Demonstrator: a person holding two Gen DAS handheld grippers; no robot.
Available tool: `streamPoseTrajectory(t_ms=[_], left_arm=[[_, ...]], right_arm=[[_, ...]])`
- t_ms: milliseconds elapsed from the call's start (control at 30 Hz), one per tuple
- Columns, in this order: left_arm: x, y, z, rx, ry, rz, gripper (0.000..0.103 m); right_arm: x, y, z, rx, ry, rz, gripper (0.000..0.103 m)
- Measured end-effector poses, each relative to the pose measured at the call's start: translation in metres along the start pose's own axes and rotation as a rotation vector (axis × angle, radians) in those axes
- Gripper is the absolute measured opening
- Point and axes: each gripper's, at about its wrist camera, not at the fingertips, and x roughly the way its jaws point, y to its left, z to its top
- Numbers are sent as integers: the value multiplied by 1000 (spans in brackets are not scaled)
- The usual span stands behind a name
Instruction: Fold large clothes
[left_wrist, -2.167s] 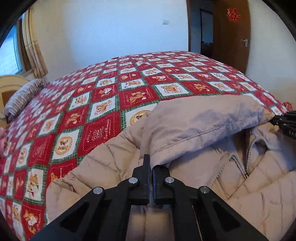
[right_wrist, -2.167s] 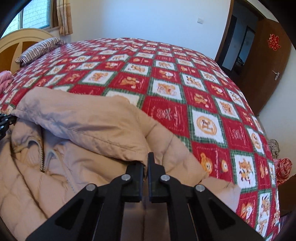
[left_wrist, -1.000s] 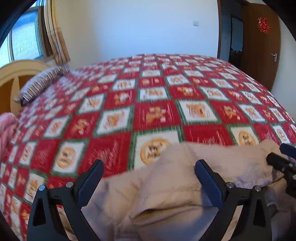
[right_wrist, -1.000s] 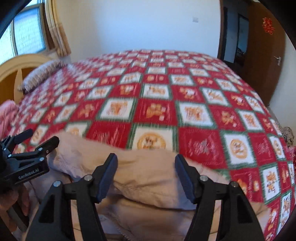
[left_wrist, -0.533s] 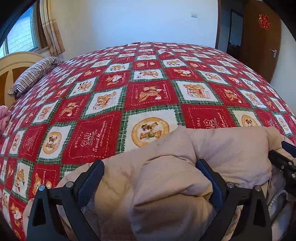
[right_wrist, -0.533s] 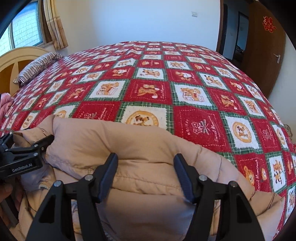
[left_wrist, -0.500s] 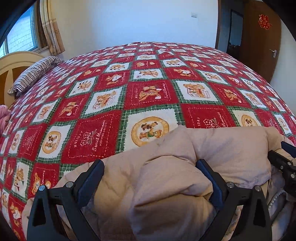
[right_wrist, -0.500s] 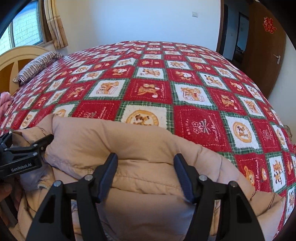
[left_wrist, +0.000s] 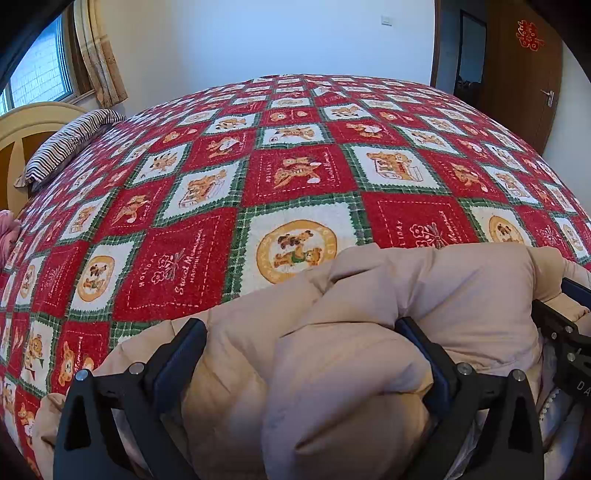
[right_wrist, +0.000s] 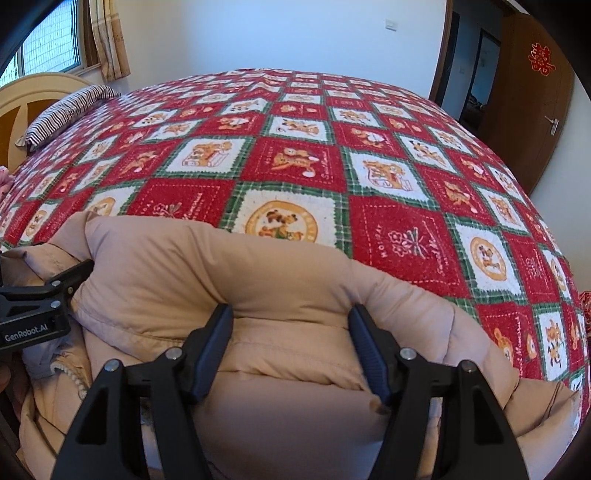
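A beige puffer jacket (left_wrist: 424, 288) lies bunched at the near edge of the bed, its top part folded over the zipped front. My left gripper (left_wrist: 299, 325) is open wide and straddles a puffy fold on the jacket's left side; padding bulges up between its fingers. My right gripper (right_wrist: 290, 310) is also open, set astride the folded jacket (right_wrist: 221, 266) further right. In the right wrist view the left gripper's body (right_wrist: 37, 306) shows at the left edge, over the collar area. A zip and a pale lining peek out below it.
The bed is covered by a red, green and white quilt (left_wrist: 295, 177) with bear pictures. A striped pillow (left_wrist: 66, 144) and a yellow headboard (left_wrist: 22, 125) are at the far left. A brown door (right_wrist: 532, 110) stands at the far right, a curtained window (right_wrist: 51, 40) at the left.
Both grippers were shut on the jacket's folded edge, then let go and opened. Over the last second they sank onto the jacket, which now fills more of both views.
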Motion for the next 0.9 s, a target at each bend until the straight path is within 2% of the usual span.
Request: streamPoseTrajectory(t_ms=[900], left_arm=[[7, -2, -1, 13, 14, 8, 102]], right_arm=[[8, 9, 1, -37, 22, -69, 75]])
